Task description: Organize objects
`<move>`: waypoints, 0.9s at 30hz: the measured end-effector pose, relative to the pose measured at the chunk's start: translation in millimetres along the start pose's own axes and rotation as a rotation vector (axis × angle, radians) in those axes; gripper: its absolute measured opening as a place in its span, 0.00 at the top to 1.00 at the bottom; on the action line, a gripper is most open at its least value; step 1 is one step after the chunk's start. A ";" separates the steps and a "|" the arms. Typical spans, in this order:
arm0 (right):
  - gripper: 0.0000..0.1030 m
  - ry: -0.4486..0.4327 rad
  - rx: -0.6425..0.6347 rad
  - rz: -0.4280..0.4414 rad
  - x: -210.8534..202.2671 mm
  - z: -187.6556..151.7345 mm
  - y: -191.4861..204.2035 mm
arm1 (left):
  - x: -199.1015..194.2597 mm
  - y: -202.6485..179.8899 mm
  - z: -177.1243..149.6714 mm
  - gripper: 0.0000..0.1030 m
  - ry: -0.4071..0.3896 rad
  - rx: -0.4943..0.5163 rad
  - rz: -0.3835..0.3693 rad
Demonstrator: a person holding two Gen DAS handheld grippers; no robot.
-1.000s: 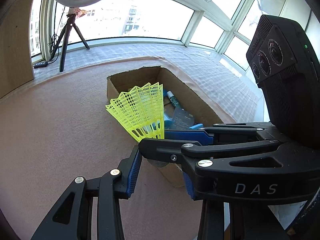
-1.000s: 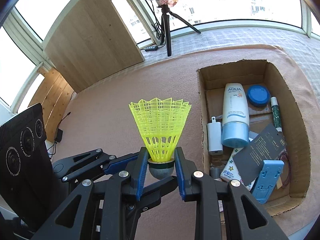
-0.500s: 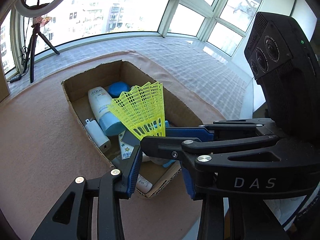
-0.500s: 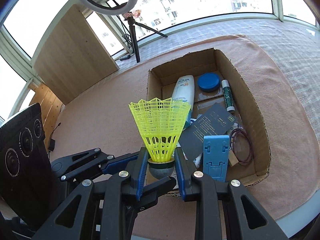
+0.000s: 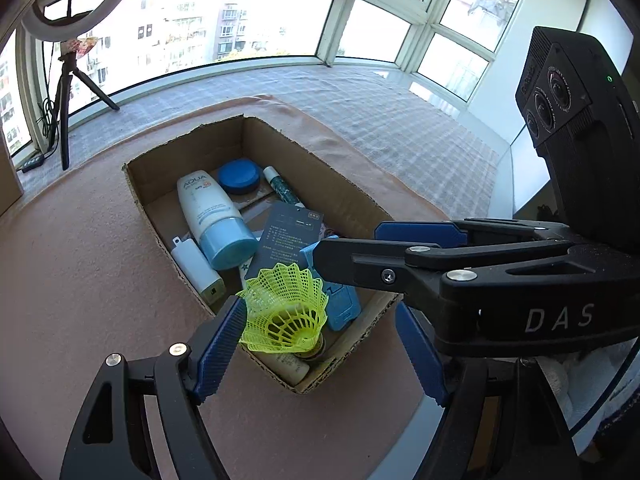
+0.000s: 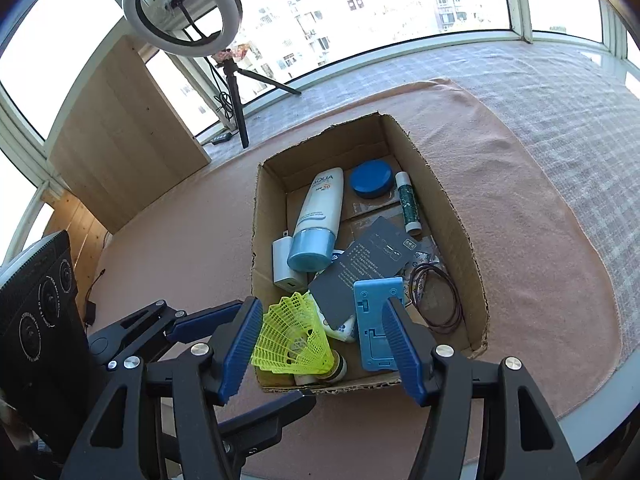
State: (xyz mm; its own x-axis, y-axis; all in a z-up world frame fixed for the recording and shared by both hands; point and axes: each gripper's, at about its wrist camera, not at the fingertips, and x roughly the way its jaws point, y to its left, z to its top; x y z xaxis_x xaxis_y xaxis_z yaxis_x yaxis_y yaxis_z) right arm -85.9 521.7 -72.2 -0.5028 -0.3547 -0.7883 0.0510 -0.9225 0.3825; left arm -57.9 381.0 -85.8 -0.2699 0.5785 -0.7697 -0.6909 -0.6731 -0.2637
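My right tool [image 6: 320,344] has just spread, released; the yellow plastic-mesh shuttlecock [image 6: 294,340] drops into the brown cardboard box's [image 6: 466,240] near end.

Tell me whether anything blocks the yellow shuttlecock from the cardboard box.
Nothing visible does: the yellow plastic-mesh shuttlecock already lies tilted inside the brown cardboard box, at its near end. The right gripper has just been opening, its jaws wide around it without pressing.
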 end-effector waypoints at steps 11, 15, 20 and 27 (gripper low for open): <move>0.43 0.002 -0.002 -0.012 -0.4 -0.7 8.5 | -21.7 24.3 -8.3 0.23 0.001 -0.039 0.055; 0.43 -0.003 -0.021 -0.024 0.3 -2.8 22.2 | -37.6 43.4 -15.6 0.23 -0.003 -0.072 0.094; 0.43 -0.011 -0.041 -0.032 1.0 -6.7 40.9 | -64.9 73.5 -27.8 0.22 -0.018 -0.127 0.154; 0.43 -0.021 -0.092 -0.028 5.2 -10.1 78.1 | -117.6 118.9 -50.4 0.20 -0.057 -0.222 0.260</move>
State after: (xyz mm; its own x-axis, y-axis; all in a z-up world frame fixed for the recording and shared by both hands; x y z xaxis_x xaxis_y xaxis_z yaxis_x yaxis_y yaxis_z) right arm -75.8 446.3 -51.2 -0.5229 -0.3257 -0.7877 0.1148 -0.9426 0.3136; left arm -74.6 209.7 -56.0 -0.4592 0.3956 -0.7954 -0.4335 -0.8813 -0.1881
